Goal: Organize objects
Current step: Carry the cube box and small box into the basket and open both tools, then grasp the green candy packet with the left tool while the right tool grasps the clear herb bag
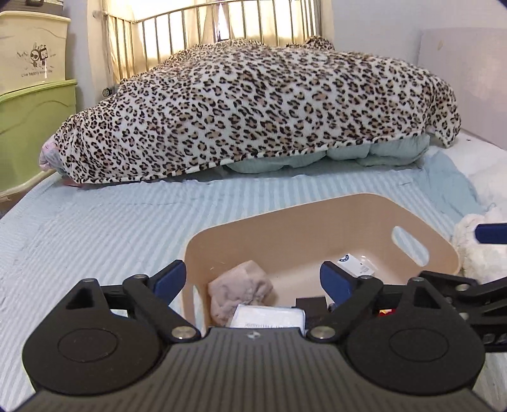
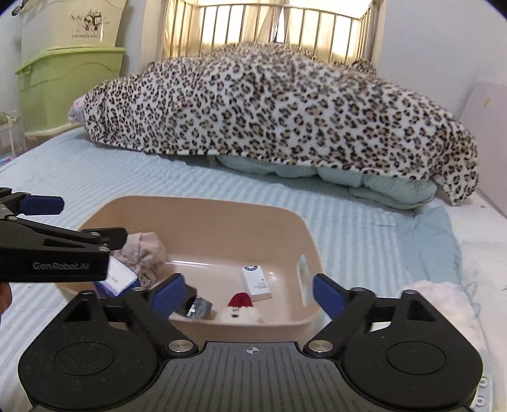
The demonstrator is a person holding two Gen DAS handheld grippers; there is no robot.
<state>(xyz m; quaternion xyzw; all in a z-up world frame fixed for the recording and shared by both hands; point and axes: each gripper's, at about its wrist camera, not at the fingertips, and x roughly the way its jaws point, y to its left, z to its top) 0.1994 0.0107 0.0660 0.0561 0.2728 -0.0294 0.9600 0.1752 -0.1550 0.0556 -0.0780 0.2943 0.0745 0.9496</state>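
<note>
Both tongs, the right tongs (image 2: 245,293) and left tongs (image 1: 253,279), hang spread and empty over the beige bin (image 2: 202,218), where a careless dip could tip its rim.

Daylight is glowing through curtains (image 2: 253,19) behind the bed's metal rail (image 2: 285,28). A leopard blanket (image 1: 253,107) is lying across the striped bed (image 1: 95,228); green storage bins (image 2: 63,82) are standing against the wall.

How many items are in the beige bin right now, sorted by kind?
Soft fabric items: 2, pinkish cloth bundle and Santa plush
Boxes and packs: 4, white box, white-blue pack, dark box, blue-grey pack
Total: 6 in the beige bin
</note>
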